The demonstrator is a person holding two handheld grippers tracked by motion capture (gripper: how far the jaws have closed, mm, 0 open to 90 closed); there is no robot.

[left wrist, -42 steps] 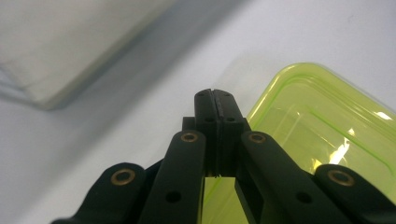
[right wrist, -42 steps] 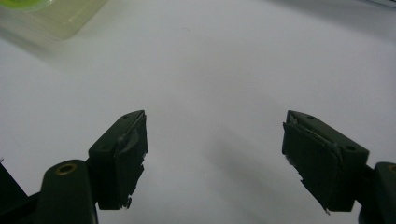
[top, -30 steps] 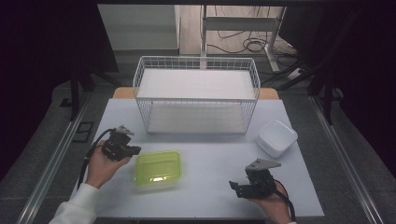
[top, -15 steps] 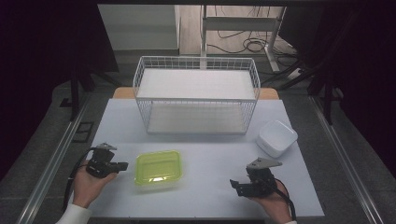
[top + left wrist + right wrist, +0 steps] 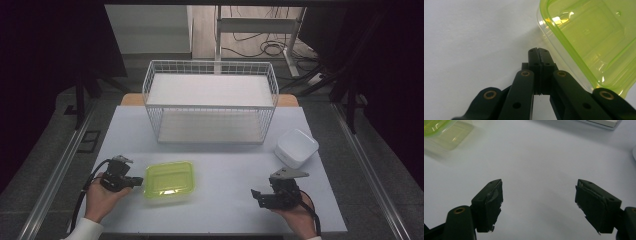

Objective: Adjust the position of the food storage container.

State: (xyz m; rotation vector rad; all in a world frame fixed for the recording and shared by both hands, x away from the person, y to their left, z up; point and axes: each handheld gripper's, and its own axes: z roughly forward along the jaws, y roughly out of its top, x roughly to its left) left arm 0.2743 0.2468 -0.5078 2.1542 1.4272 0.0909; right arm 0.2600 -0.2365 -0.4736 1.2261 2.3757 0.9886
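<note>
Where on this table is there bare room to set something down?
The widest bare patch lies between the green container and the right gripper, running back to the wire basket. Another lies left of the basket, behind the left gripper. The right edge is tighter, around the white container.

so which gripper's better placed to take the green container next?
Left. The left gripper sits right beside the green container, its shut jaws just off the rim, though it must open first. The right gripper is open but well across the table, with nothing between its jaws.
</note>
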